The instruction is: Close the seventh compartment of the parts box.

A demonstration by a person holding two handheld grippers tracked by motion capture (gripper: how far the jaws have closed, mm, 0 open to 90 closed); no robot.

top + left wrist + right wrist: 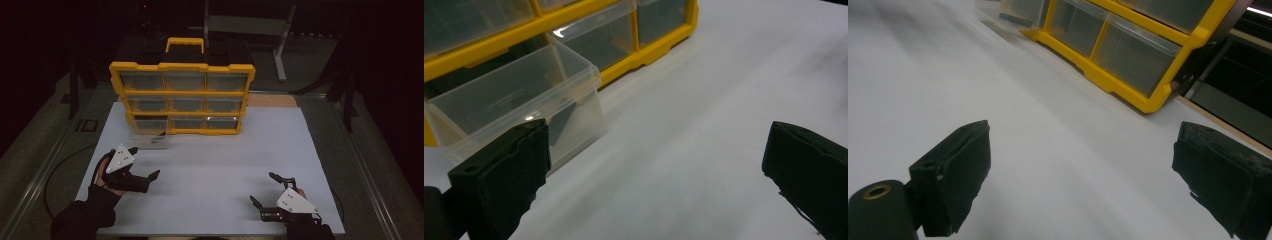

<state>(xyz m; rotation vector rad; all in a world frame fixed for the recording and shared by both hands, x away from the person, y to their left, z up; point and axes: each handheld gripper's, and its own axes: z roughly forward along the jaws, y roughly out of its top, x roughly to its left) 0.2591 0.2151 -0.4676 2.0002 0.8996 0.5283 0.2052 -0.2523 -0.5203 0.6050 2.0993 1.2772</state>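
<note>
Left claw (144,162) is released, jaws spread wide, nothing between them. The clear drawer (150,134) sits just ahead of it, pulled most of the way out of the bottom-left slot of the yellow cabinet (182,93). In the left gripper view the drawer (519,100) lies ahead and to the left of the jaws, front wall near the left jaw, not touching. Something dark and flat lies inside it; can't tell what.

Right claw (264,189) is also released, empty, well apart from the cabinet, over the bare white table (215,165).

Likely step: left claw goes for the drawer, to push it in or take it out.

Risks:
- the drawer hangs far out, so a bump from the left jaw could tip it or pull it off its slot and spill what's inside;
- a skewed push could jam it in the frame;
- thin clear wall, so the jaws could slip off;
- a hard shove could slide the cabinet, since nothing braces it.
</note>
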